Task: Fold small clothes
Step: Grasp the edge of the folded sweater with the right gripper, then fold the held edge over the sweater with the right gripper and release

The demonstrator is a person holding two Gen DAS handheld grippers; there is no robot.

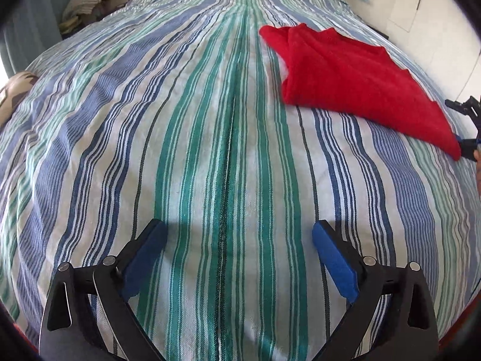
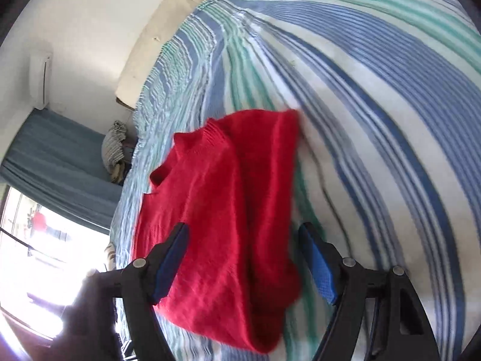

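The red knit sweater (image 2: 228, 210), soft, light and floppy, is lying on the striped bedspread (image 1: 210, 150); both claws, left claw (image 1: 239, 258) and right claw (image 2: 243, 264), are gaping empty; the hem corners look best to pinch.

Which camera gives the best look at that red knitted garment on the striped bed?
The right wrist view: the red knitted garment fills its middle, knit and neckline visible. The left wrist view shows it smaller, off to the right.

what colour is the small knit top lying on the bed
Solid red. The knit top shows best in the right wrist view, lying on the striped bedspread.
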